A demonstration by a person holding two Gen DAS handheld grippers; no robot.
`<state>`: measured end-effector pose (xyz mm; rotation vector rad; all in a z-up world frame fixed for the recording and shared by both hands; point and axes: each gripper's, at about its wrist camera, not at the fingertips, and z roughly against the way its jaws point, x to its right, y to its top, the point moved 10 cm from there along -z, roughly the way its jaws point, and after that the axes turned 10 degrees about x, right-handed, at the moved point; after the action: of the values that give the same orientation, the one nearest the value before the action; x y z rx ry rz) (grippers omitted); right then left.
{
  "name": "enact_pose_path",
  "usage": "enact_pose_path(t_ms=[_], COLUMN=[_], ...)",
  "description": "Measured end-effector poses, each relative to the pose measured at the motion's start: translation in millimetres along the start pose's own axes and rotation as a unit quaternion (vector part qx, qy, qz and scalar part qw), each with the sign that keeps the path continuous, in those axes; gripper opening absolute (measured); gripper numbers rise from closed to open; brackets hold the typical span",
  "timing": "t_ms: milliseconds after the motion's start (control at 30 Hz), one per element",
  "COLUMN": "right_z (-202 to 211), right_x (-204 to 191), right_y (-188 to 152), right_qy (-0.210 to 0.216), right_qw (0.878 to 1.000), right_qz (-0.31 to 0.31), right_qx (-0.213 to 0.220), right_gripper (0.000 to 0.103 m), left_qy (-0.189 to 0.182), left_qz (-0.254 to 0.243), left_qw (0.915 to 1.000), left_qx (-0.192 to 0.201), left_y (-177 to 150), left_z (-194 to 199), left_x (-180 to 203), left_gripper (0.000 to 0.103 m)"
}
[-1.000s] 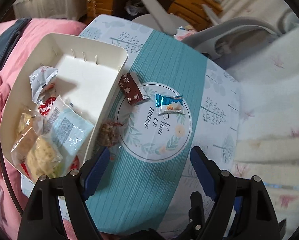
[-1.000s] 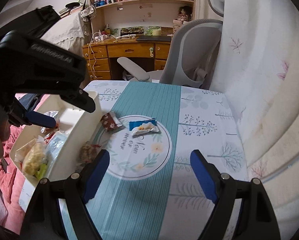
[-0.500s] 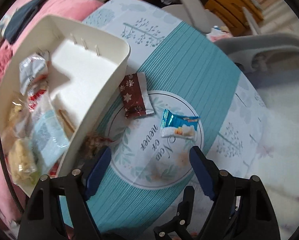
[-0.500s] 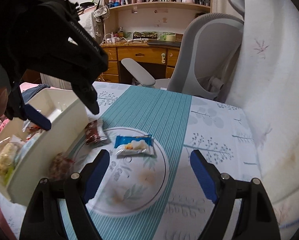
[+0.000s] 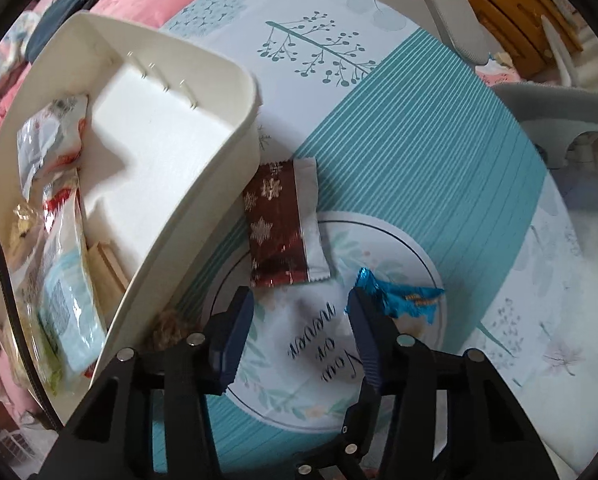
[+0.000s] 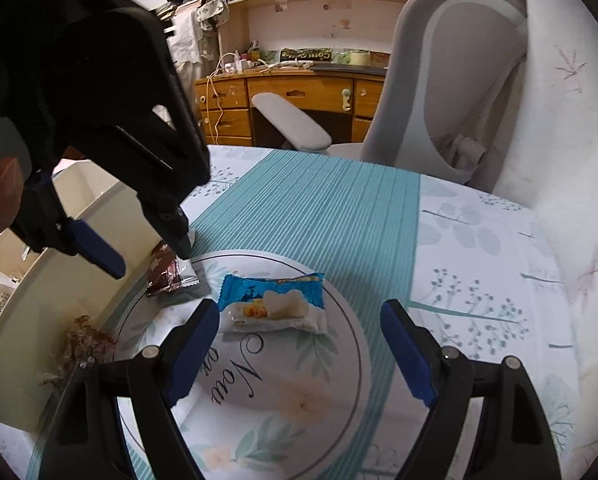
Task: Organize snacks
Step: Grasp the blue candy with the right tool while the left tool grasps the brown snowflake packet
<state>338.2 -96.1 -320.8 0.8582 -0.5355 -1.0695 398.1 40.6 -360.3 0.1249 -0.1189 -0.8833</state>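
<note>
1. The brown wrapper (image 5: pixel 277 222) with snowflakes lies flat on the tablecloth (image 5: pixel 399 168), just beside the outer wall of the white bin (image 5: pixel 203 184). It is not yet inside the bin, so it is still to be sorted.
2. The blue wrapper (image 6: pixel 273 302) lies on the other side of the brown one, farther from the bin, on the round printed pattern of the cloth.
3. A small crinkled snack (image 6: pixel 81 342) sits against the wall of the bin, lower down; I think it is a candy, but the view is too blurred to be sure.
4. Inside the bin several packets (image 5: pixel 65 300) are already gathered at one end, and the end nearer the brown wrapper is bare, probably to leave room for more.
5. The left gripper (image 5: pixel 299 312) points down just below the brown wrapper. Its jaws are closing with nothing between them, so they press on nothing.
6. The right gripper (image 6: pixel 295 344) hangs over the blue wrapper with its jaws wide apart, holding nothing, probably ready to take it.
</note>
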Motion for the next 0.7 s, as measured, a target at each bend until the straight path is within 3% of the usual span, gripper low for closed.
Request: enact_pose_path(t_ms=[67,300,467,700], right_z=[-7,-25,-34,-43], right_x=[-3,-6,-10,-14], right_y=[-2,-11,-19,-22], right_qy=[0.002,0.010,0.020,0.032], right_qw=[1.000,1.000,0.999,0.998], right_qz=[0.007,0.001,0.008,0.009], right_qx=[-0.004,-0.024,-0.041,-0.057], right_gripper=[0.083,0.082,0.068,0.057], left_qy=[0.006,0.032,0.048,0.063], left_qz=[-0.004,-0.017,-0.024,-0.026], left_qw=[1.0000,0.9993,0.9984,0.9976], left_qx=[0.004,-0.008,-0.020,-0.015], left_y=[3,8,12,15], left_z=[-7,-29,-47,-59], left_x=[4,10,13,12], left_gripper=[0.042,0.042,0.041,0.041])
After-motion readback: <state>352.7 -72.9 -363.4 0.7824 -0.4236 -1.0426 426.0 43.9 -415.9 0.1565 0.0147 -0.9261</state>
